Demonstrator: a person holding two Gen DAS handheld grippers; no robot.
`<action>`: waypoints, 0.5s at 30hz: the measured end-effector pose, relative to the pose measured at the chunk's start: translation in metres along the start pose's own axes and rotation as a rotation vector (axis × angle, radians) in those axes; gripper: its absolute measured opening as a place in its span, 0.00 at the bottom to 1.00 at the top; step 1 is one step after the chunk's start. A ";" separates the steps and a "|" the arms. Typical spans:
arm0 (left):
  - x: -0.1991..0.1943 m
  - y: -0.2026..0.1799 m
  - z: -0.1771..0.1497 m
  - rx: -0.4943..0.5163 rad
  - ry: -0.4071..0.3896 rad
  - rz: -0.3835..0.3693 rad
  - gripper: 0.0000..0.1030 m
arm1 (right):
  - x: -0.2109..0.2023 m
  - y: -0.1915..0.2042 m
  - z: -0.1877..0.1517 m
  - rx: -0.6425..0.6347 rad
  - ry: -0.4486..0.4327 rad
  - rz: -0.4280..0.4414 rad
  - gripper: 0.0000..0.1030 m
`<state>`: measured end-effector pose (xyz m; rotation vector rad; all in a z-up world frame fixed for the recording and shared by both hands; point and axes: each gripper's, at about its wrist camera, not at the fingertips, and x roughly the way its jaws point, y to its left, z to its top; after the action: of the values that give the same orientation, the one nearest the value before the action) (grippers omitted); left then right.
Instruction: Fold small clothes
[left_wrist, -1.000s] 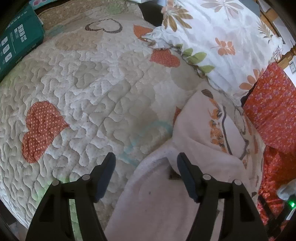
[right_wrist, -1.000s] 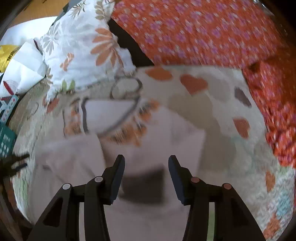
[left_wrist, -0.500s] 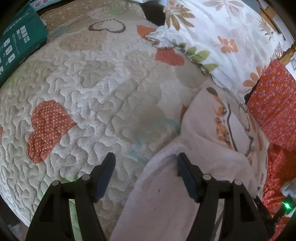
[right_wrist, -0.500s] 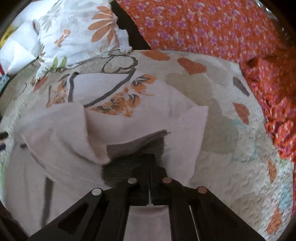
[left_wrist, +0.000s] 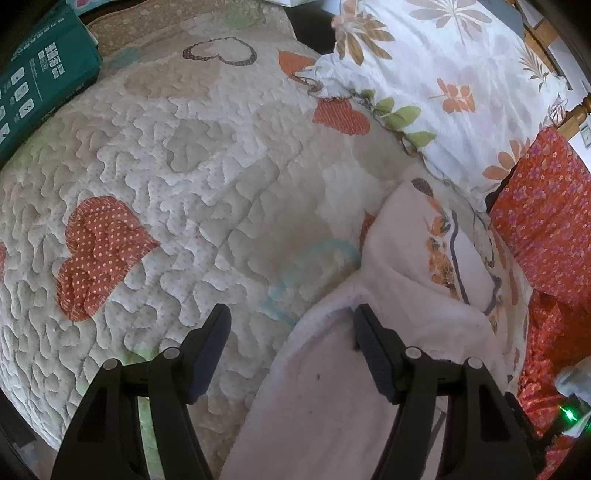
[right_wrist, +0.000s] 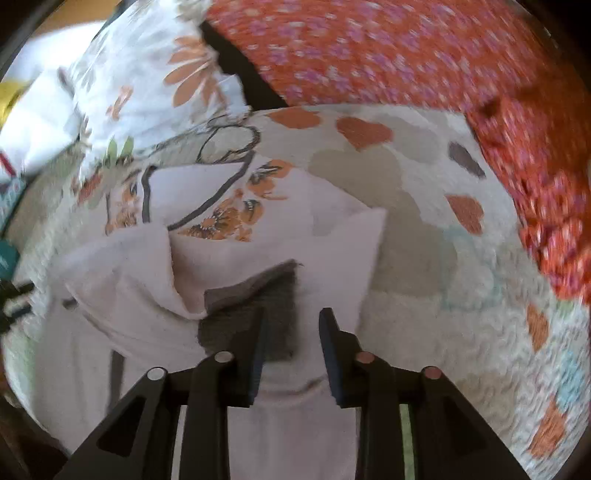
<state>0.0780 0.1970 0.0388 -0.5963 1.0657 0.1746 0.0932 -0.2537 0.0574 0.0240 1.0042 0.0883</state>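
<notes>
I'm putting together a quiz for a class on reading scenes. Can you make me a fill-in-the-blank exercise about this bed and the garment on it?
1. The white garment lies on a quilt patterned with ____ shapes.
2. The flowers printed on the garment are mostly ____.
3. The dark gray band of the garment lies just ahead of the ____ tongs, whose jaws are opening.
4. The boxy package at the quilt's far left corner is ____ in colour.

Missing words: heart; orange; right; green

The left claw (left_wrist: 291, 334) pointed steeply downward, its jaws standing wide apart. The right claw (right_wrist: 291, 332) also angled down, jaws opening.
</notes>
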 end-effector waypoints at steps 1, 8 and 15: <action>0.000 0.000 0.000 0.004 0.002 -0.001 0.66 | 0.007 0.004 0.002 -0.005 0.009 0.005 0.31; 0.003 -0.001 0.001 -0.001 0.008 -0.009 0.66 | 0.042 0.008 0.010 0.024 0.067 -0.004 0.32; 0.004 0.001 0.002 -0.007 0.019 -0.018 0.66 | -0.016 -0.024 0.009 0.368 0.035 0.372 0.07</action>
<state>0.0808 0.1982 0.0356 -0.6145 1.0781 0.1576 0.0937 -0.2788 0.0745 0.5481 1.0309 0.2432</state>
